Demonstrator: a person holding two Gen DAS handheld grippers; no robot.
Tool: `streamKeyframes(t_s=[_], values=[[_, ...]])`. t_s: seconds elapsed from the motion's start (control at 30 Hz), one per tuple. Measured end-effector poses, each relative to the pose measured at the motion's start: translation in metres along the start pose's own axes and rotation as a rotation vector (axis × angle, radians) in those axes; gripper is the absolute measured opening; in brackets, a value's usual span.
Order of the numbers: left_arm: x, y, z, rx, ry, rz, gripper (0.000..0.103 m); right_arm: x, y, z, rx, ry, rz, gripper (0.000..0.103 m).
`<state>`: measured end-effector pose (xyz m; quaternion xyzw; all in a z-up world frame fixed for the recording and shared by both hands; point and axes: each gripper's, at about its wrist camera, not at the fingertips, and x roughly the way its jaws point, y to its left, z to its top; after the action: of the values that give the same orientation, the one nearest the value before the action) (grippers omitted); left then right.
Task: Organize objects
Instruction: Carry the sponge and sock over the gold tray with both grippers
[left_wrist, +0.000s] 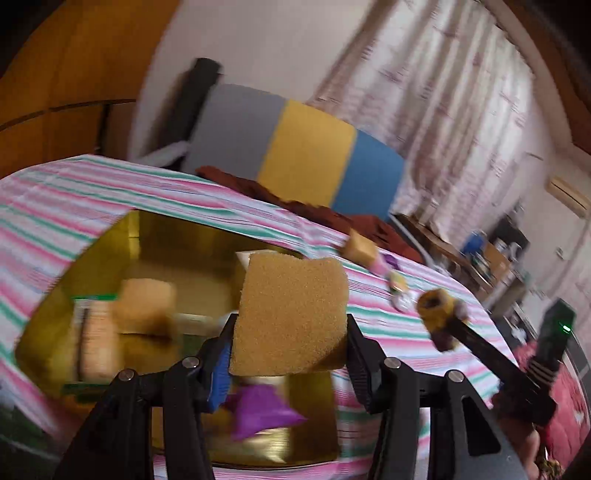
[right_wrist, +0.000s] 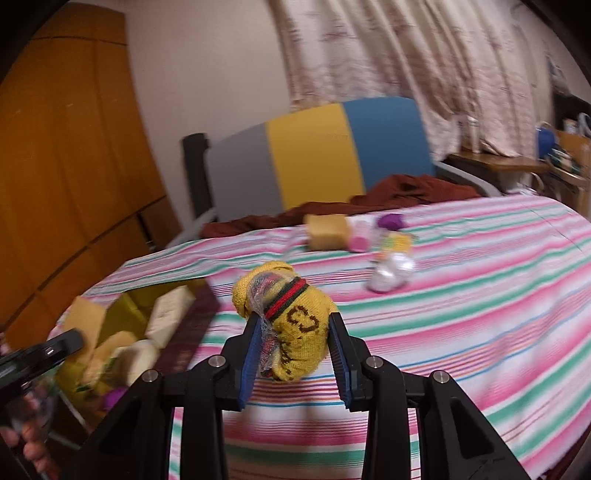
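While the left hand-held gripper (left_wrist: 290, 334) clamps a yellow sponge (left_wrist: 291, 314) over the gold box (left_wrist: 110, 254), likely for dropping in, the right hand-held gripper (right_wrist: 293, 345) grips a yellow sock bundle (right_wrist: 286, 325) above the bed (right_wrist: 480, 314), apparently next.

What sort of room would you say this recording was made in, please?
Most likely a bedroom at home. A bed with a striped sheet and a padded headboard fills the view, with long curtains behind and a wooden wardrobe beside it.
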<state>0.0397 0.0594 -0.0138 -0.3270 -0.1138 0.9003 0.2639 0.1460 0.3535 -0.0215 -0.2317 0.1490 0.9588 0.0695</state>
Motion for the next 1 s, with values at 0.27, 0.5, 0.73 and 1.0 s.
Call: streamKeyframes(t_s=[0.27,0.5,0.73,1.0], values=[[-0.003,0.058,0.002,-0.139,0.008,0.142,0.053,0.002,0.058,-0.002,-0.067,0.02,0.122,0.035],[0.007,0.072,-0.005,-0.162,0.051,0.174,0.053,0.001,0.101,-0.013,-0.15,0.042,0.197,0.035],[0.02,0.075,-0.018,-0.171,0.13,0.224,0.053,0.004,0.114,-0.02,-0.151,0.066,0.228,0.035],[0.023,0.062,-0.021,-0.122,0.135,0.253,0.067,0.009,0.121,-0.023,-0.158,0.09,0.242,0.035]])
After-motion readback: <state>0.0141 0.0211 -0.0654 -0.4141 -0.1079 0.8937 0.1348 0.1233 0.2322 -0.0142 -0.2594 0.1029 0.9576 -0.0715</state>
